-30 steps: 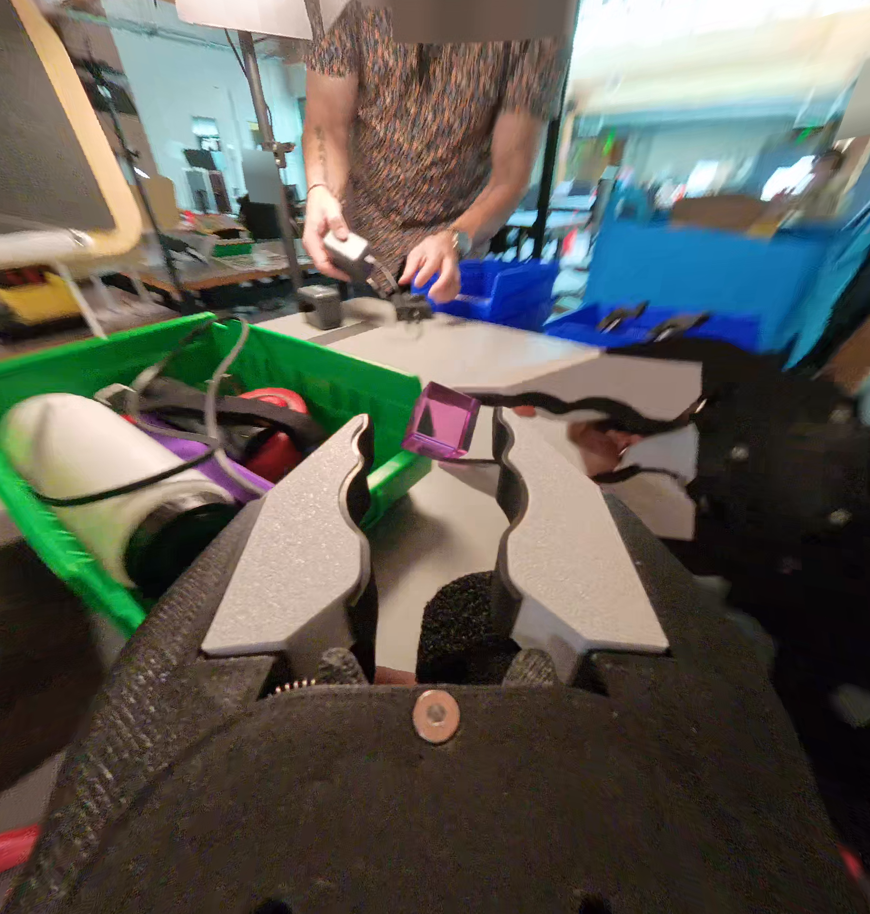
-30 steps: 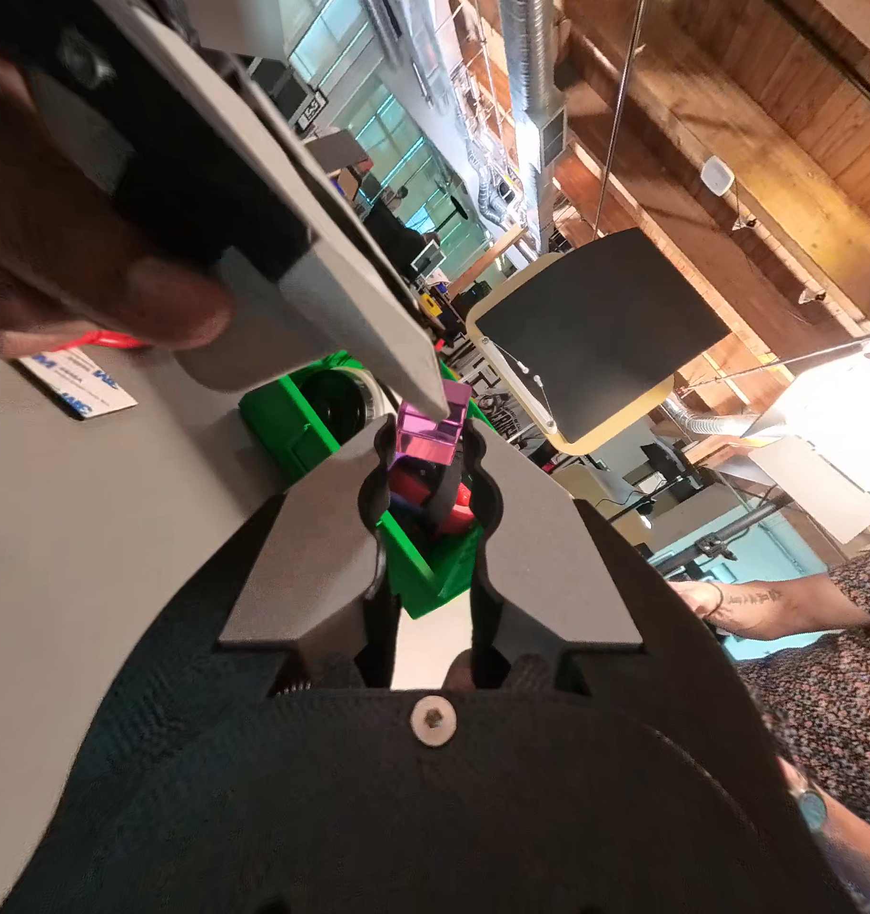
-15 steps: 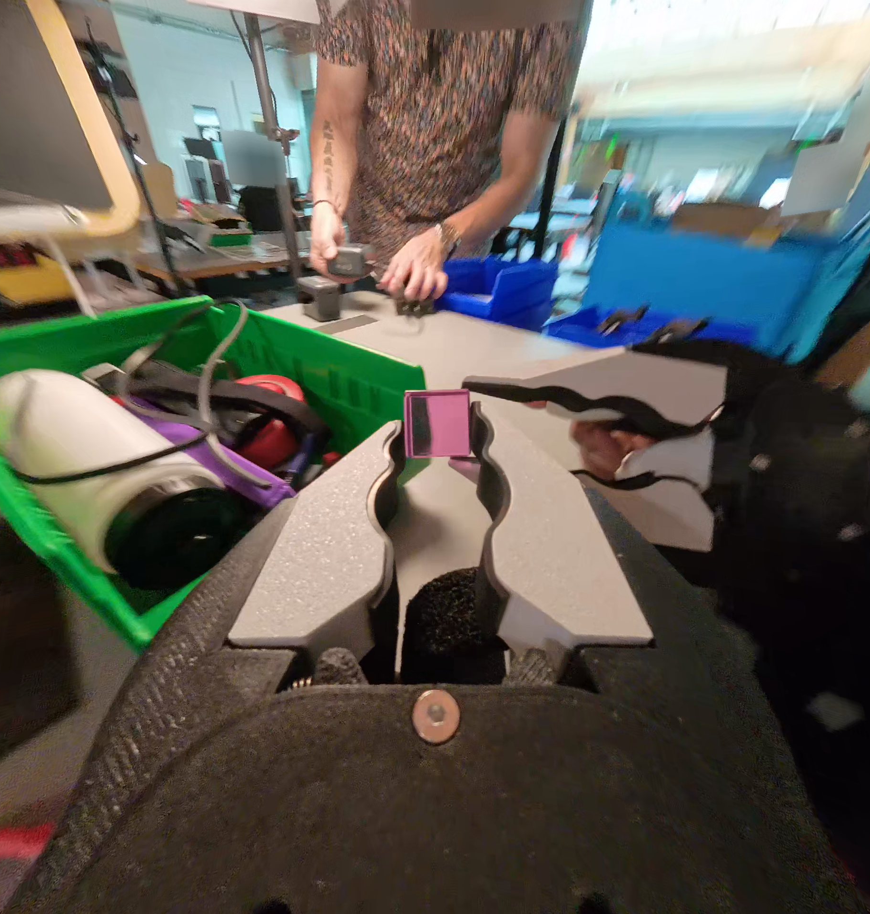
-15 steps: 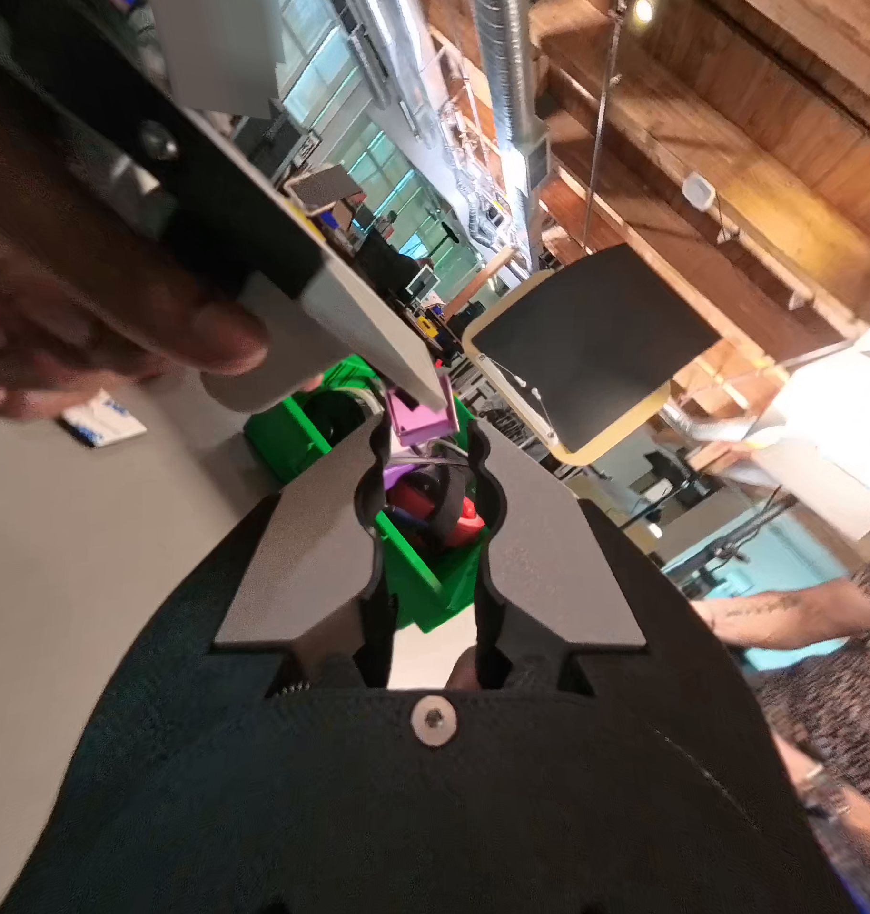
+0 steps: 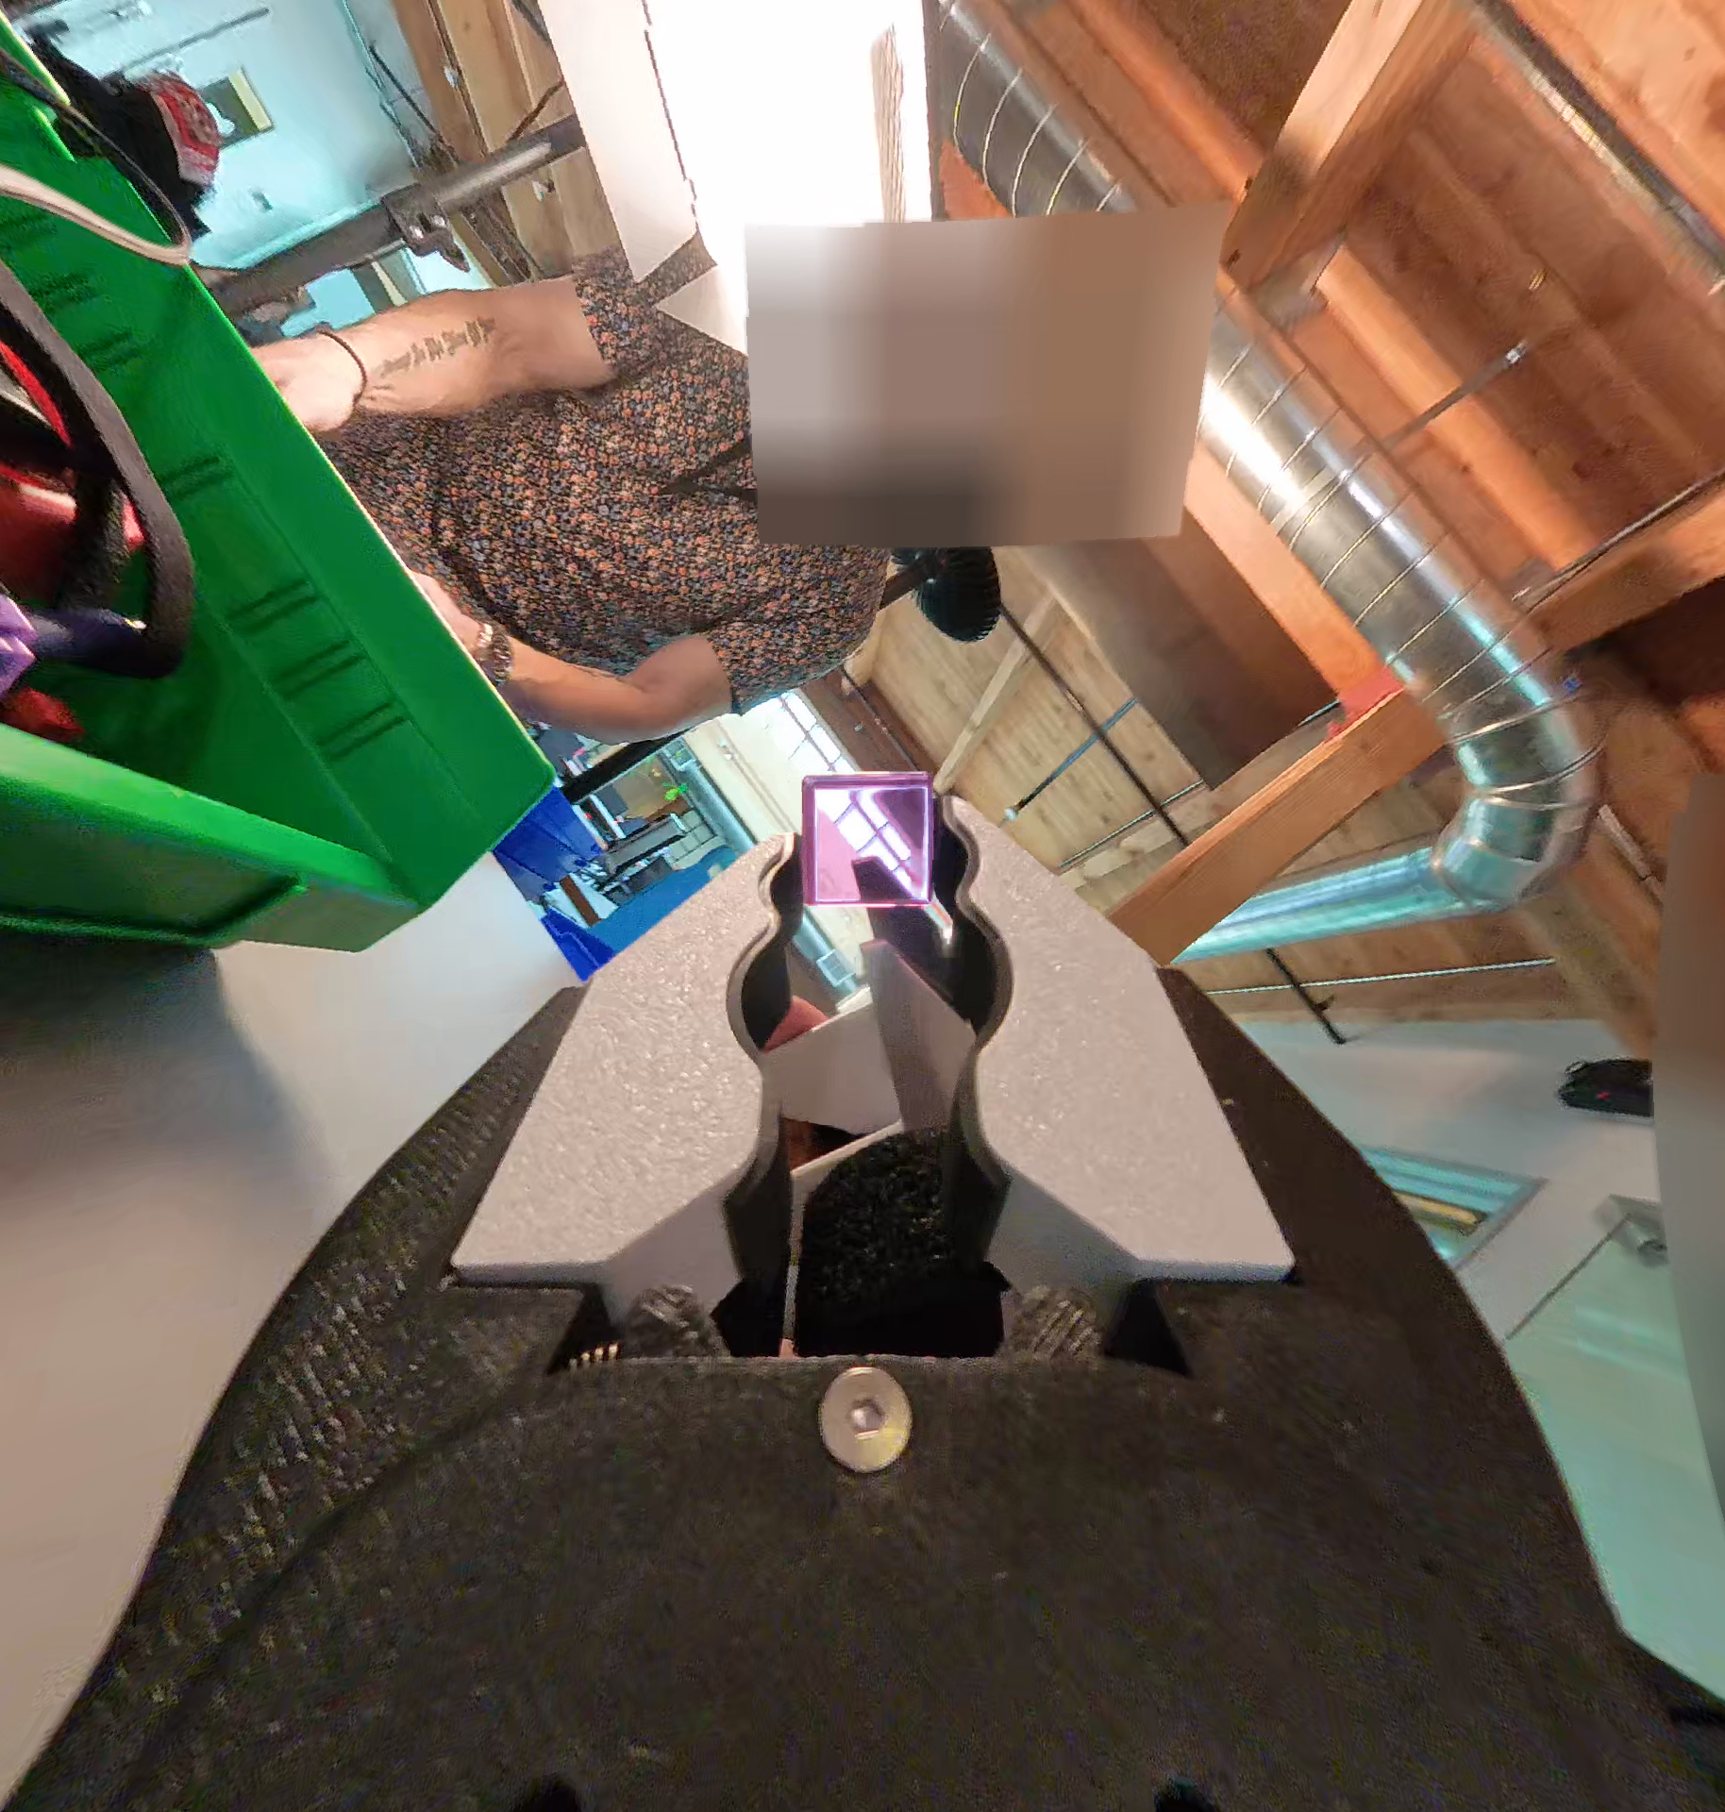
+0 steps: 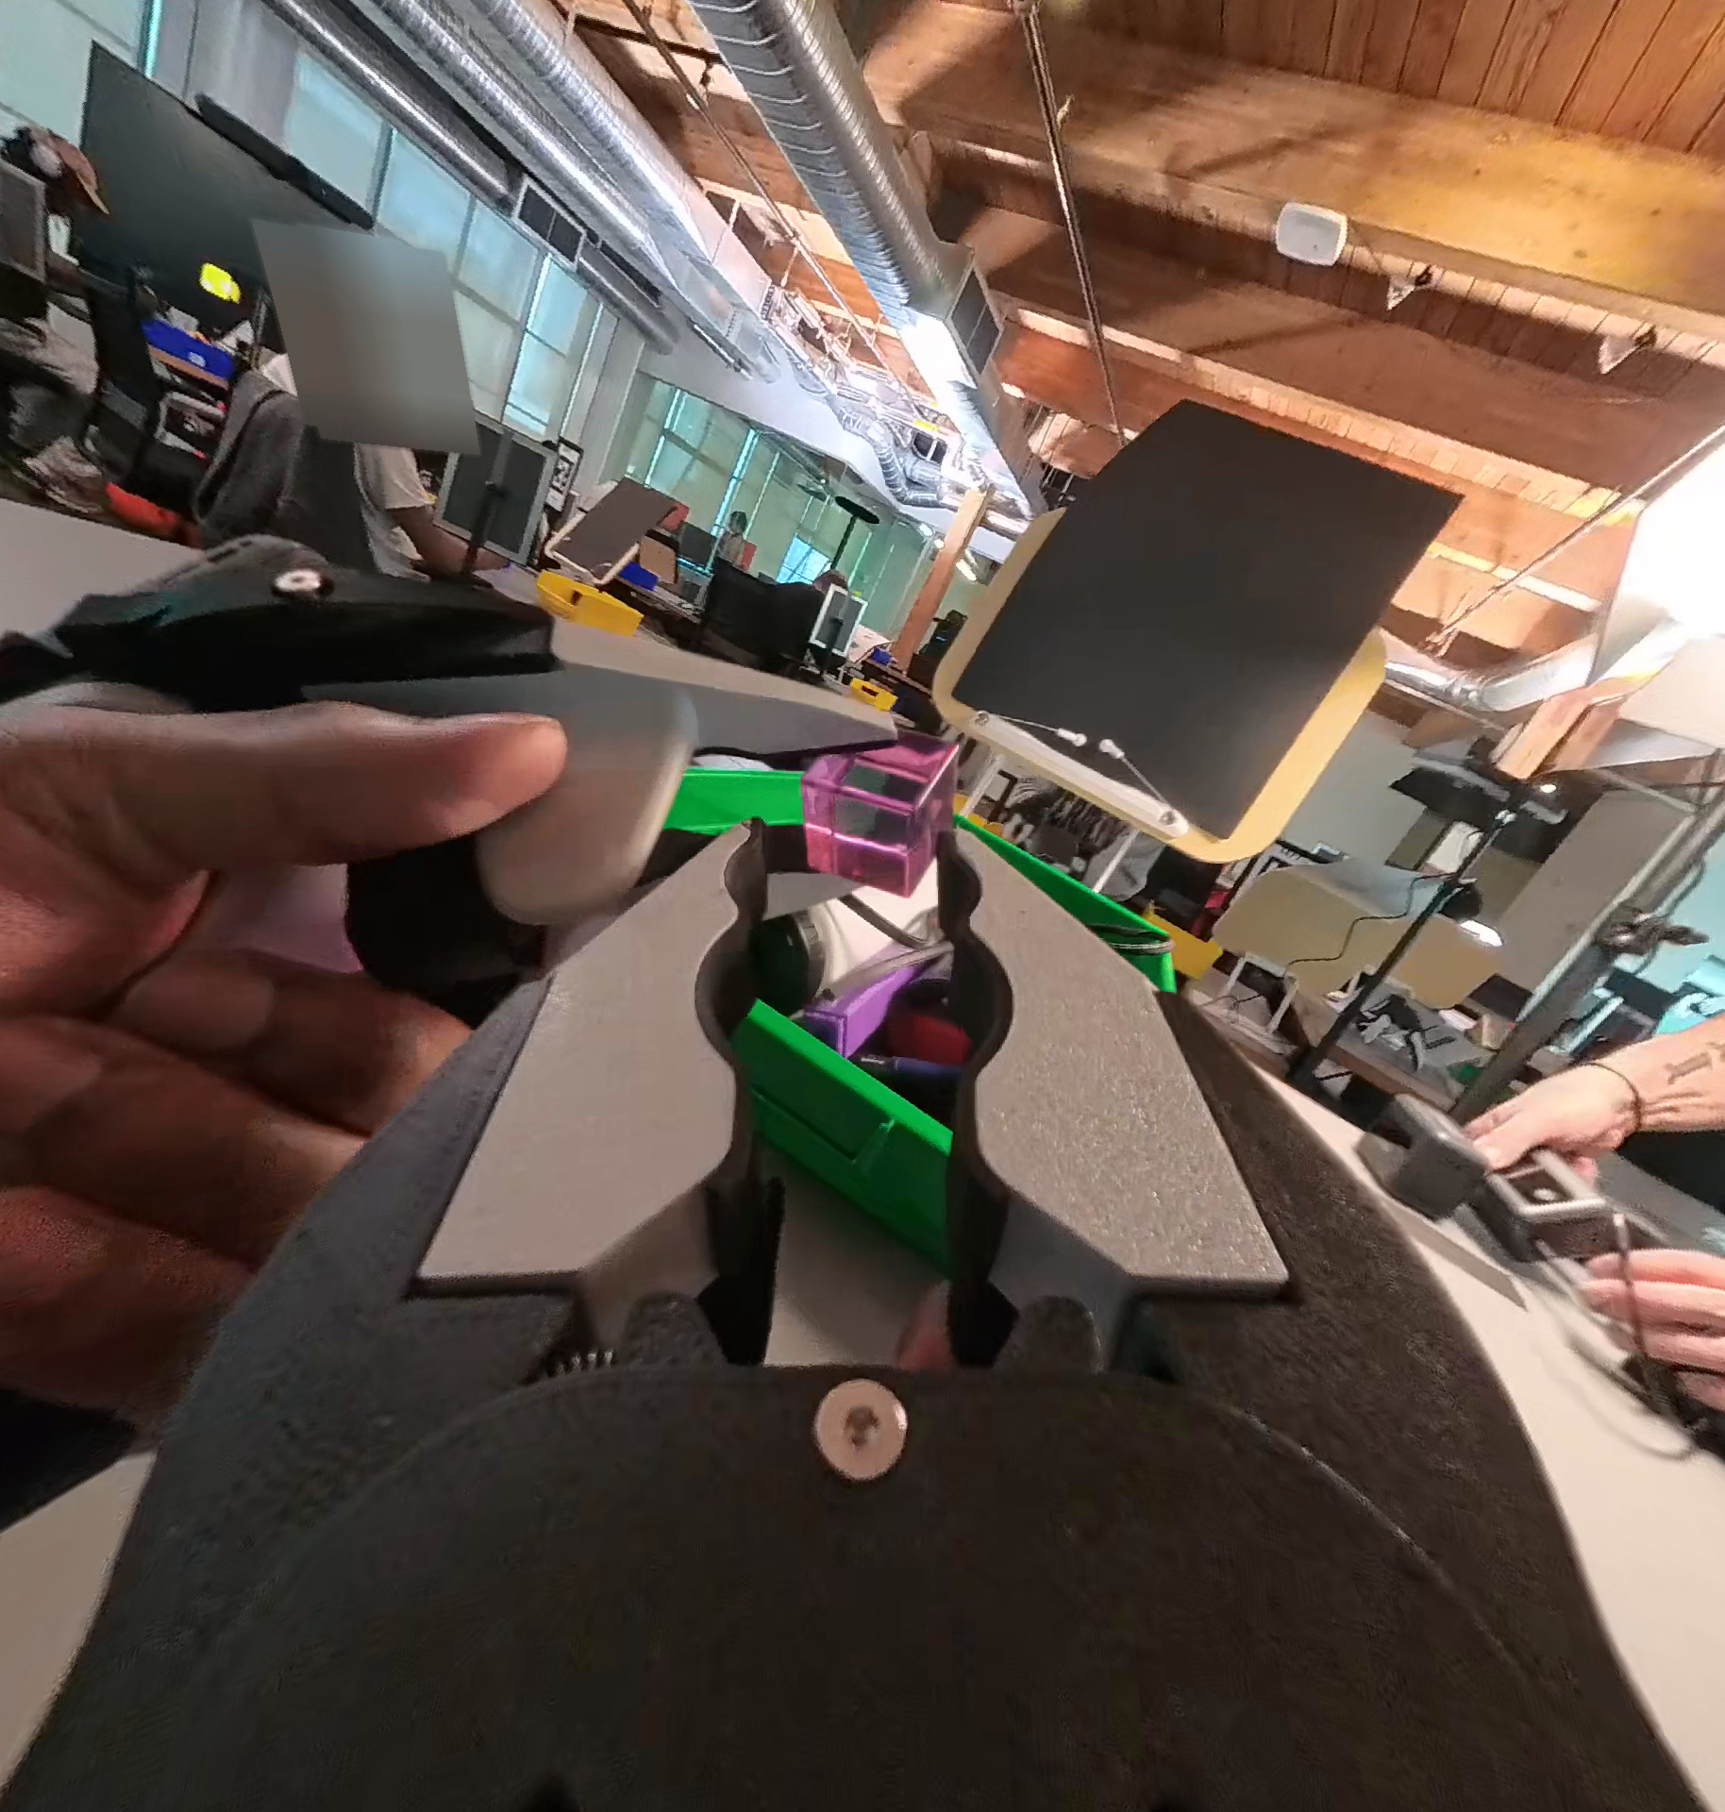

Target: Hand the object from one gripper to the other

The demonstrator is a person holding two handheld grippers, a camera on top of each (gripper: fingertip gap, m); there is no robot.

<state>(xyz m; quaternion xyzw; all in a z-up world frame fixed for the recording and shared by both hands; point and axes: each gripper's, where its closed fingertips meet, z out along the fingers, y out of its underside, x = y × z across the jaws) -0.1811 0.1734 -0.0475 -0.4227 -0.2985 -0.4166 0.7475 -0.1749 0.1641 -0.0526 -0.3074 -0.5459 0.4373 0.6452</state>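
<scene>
A grey table (image 6: 1574, 1530) fills the lower part of both wrist views, with a green bin (image 5: 280, 628) of cables and gear at ten o'clock in the left wrist view and just past the fingertips at twelve o'clock in the right one. A person in a patterned shirt (image 5: 584, 510) stands beyond the bin, their hands (image 6: 1545, 1123) resting on small dark devices at three o'clock in the right wrist view. A black panel with a pale rim (image 6: 1192, 628) hangs at one o'clock under the wooden ceiling.

The left gripper (image 5: 868, 863) has its grey fingers drawn in against the flanks of the purple cube (image 5: 868, 835), which sits at the very tips, at twelve o'clock, held clear of the table. In the right wrist view the same gripper enters from nine o'clock, a hand (image 6: 182, 941) wrapped around its body, its finger lying over the cube's top.

The right gripper (image 6: 851, 863) stands with its fingers parted; the cube hangs at twelve o'clock by their tips, nearer the right-hand finger, and whether it touches that finger cannot be told.
</scene>
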